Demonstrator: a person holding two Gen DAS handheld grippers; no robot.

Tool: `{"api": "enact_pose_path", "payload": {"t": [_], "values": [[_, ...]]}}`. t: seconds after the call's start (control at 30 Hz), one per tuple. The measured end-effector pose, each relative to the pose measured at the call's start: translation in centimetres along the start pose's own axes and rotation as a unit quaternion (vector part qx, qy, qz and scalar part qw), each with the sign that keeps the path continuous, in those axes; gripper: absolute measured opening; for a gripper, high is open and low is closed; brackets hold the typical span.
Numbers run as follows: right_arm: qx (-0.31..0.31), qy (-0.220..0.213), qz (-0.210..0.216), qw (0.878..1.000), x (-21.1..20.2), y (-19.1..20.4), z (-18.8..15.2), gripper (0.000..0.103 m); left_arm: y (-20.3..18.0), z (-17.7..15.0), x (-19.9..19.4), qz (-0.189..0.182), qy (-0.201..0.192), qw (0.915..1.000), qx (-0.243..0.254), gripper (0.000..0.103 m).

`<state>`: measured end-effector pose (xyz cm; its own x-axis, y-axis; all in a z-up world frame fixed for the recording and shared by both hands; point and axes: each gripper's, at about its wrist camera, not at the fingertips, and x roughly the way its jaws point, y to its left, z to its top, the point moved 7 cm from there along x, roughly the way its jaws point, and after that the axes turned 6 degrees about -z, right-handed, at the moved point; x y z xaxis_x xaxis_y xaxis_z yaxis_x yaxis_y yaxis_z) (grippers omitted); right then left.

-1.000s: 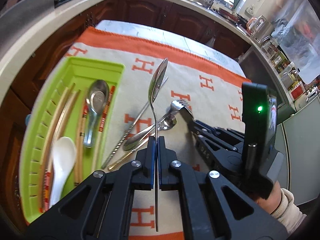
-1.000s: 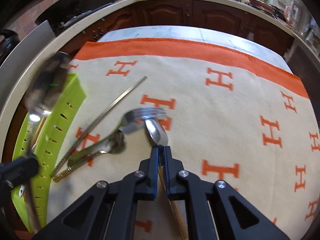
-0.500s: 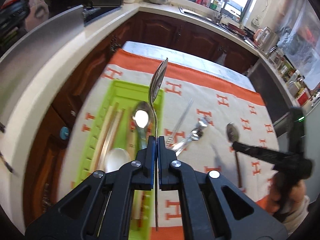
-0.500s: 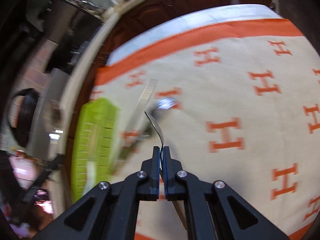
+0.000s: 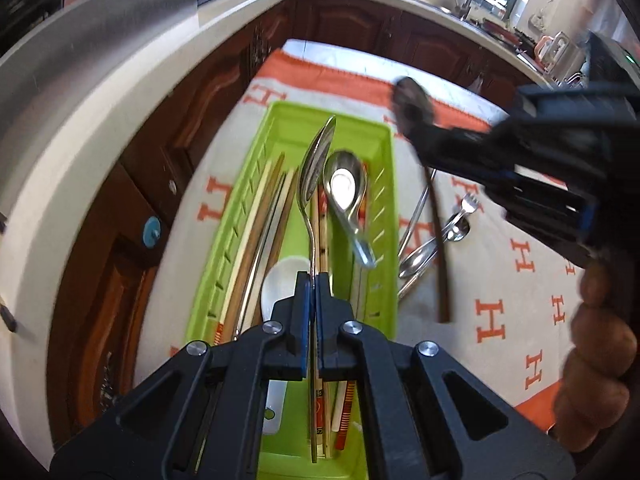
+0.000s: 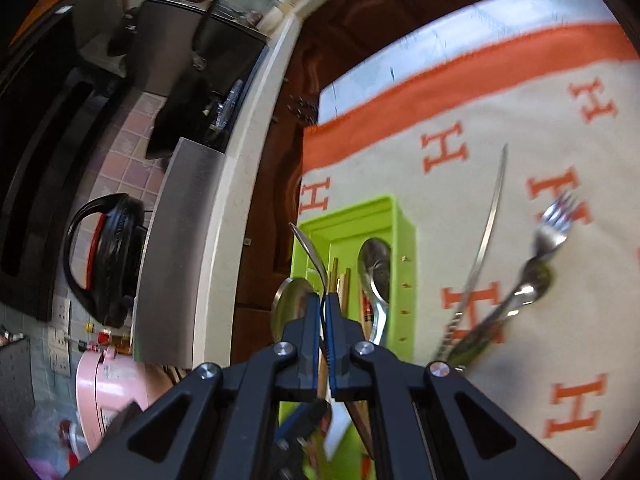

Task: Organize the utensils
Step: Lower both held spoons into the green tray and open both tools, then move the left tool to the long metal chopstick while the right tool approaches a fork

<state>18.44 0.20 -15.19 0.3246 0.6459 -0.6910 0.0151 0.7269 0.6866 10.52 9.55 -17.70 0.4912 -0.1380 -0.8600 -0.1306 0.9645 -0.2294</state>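
Both my claws clamp slick, stiff, light steel spoons: left claw (image 5: 312,280) pinches its spoon (image 5: 316,168) mid-handle above the green tray (image 5: 384,184), right claw (image 6: 323,312) likewise.

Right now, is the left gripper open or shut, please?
Shut: the left gripper clamps a metal spoon by its handle above the green tray.

Lime-green tray (image 5: 386,184), cream cloth (image 5: 500,280) with orange border and orange H pattern, silver spoons (image 5: 344,188), white spoon (image 5: 280,280), red-striped chopsticks (image 5: 347,412), black gripper (image 5: 312,284) with blue pads.
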Motion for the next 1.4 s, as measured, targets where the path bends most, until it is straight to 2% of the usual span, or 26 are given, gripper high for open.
{"api": "enact_pose_path", "payload": {"t": [0.13,0.2,0.33,0.67,0.7,0.87,0.97,1.13,1.4], "values": [[0.009,0.012,-0.014,1.000,1.9,-0.4,-0.6,0.003,0.0,-1.0,1.3,0.002,0.014,0.9999,0.000,0.000],[0.007,0.030,-0.019,0.999,2.7,-0.5,-1.3,0.007,0.2,-1.4,1.8,0.008,0.019,0.9998,0.000,0.000],[-0.010,0.052,-0.020,0.998,3.3,-0.3,-2.6,0.007,0.4,-1.6,2.0,0.021,0.016,0.9996,-0.007,0.000],[-0.087,0.016,-0.025,0.996,-1.0,-0.7,-5.4,0.007,-0.2,-2.2,0.2,0.007,0.007,0.9996,-0.026,0.002],[-0.092,0.013,-0.028,0.995,-1.4,-0.9,-5.6,0.007,-0.3,-2.3,0.1,0.007,0.008,0.9996,-0.025,0.003],[-0.101,0.001,-0.042,0.994,-3.2,-2.3,-6.4,0.007,-1.2,-3.1,-1.0,0.007,0.004,0.9998,-0.019,0.025],[-0.099,-0.003,-0.049,0.994,-4.0,-3.3,-6.8,0.007,-1.7,-3.5,-1.8,0.014,-0.005,0.9998,-0.011,0.033],[-0.090,-0.009,-0.060,0.994,-5.3,-5.3,-7.2,0.007,-2.5,-4.2,-3.0,0.015,-0.014,0.9998,-0.004,0.038],[-0.060,-0.016,-0.070,0.996,-6.8,-8.4,-7.4,0.007,-4.5,-4.7,-3.4,0.000,-0.016,0.9998,0.010,0.038]]}}
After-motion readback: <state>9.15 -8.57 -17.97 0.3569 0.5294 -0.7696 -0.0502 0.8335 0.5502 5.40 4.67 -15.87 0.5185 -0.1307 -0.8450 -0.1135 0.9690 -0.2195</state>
